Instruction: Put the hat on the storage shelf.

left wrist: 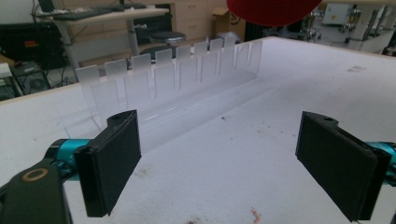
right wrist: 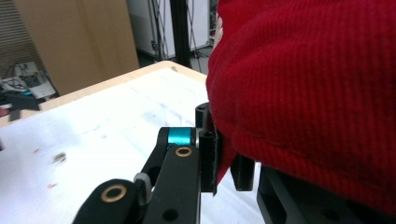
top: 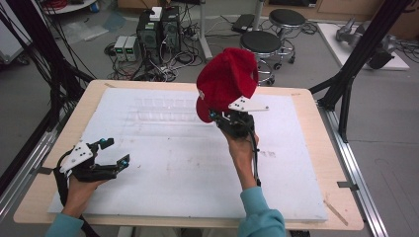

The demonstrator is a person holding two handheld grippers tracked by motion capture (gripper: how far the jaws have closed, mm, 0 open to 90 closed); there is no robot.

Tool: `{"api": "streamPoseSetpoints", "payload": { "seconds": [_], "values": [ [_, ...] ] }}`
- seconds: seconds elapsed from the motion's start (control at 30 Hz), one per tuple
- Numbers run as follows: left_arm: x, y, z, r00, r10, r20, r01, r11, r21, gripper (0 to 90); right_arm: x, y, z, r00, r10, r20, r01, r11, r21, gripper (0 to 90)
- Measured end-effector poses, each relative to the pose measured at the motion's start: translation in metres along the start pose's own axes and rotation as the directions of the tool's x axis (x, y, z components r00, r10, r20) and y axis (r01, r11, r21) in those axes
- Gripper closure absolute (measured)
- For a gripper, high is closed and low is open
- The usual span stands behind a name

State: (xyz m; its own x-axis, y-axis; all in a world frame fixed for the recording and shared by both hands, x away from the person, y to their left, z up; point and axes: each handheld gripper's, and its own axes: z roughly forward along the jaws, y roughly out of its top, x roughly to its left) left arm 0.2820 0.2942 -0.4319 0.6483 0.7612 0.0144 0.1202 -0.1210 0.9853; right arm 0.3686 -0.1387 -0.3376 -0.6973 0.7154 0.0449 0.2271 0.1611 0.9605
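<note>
Transport is the step in hand, as I read it: your right gripper (top: 232, 118) has its jaws pinched tight on the lower edge of the red knitted fabric cap (top: 226, 81), and you hold it raised in the air over the far middle of the white foam-covered table (top: 197, 168), clear of the surface. In the right gripper view the cap's (right wrist: 317, 84) hem is squeezed between the black pads. Your left gripper (top: 113, 150) sits low at the near left, jaws spread wide with nothing between them. Just beyond, the clear acrylic slotted rack (left wrist: 177, 84) stands on the board. Next, I judge, you need to carry the cap toward the rack and steady it with the free gripper before letting go.
</note>
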Motion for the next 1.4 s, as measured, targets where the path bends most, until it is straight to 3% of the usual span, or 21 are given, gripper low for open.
{"api": "streamPoseSetpoints", "payload": {
  "seconds": [0.13, 0.23, 0.6, 0.87, 1.03, 1.4],
  "values": [
    [0.002, -0.005, -0.002, 0.9997, -0.019, -0.014, 0.019, 0.9998, -0.003, 14.3, -0.004, 0.007, 0.01, 0.9998, -0.003, 0.018, 0.003, 1.0, 0.009, 83.9],
    [0.003, -0.008, -0.002, 0.9997, -0.01, -0.023, 0.01, 0.9999, -0.01, 14.3, -0.007, 0.008, 0.013, 0.9995, -0.006, 0.031, 0.006, 1.0, 0.014, 83.9],
    [0.003, -0.019, -0.003, 0.9984, -0.032, -0.046, 0.031, 0.9992, -0.025, 14.3, -0.024, -0.001, 0.021, 0.9968, 0.013, 0.079, -0.018, 0.998, 0.057, 83.9],
    [0.002, -0.019, -0.004, 0.9972, -0.03, -0.068, 0.027, 0.999, -0.035, 14.3, -0.022, -0.006, 0.032, 0.9943, -0.01, 0.106, -0.001, 0.994, 0.108, 83.8],
    [0.0, -0.021, -0.007, 0.9958, -0.022, -0.089, 0.016, 0.9976, -0.067, 14.3, -0.021, -0.008, 0.037, 0.9921, -0.023, 0.123, 0.007, 0.991, 0.133, 83.8],
    [0.0, -0.022, -0.009, 0.9951, -0.034, -0.093, 0.026, 0.9957, -0.089, 14.5, -0.026, -0.02, 0.054, 0.9932, -0.02, 0.115, 0.0, 0.985, 0.175, 83.4]
  ]
}}
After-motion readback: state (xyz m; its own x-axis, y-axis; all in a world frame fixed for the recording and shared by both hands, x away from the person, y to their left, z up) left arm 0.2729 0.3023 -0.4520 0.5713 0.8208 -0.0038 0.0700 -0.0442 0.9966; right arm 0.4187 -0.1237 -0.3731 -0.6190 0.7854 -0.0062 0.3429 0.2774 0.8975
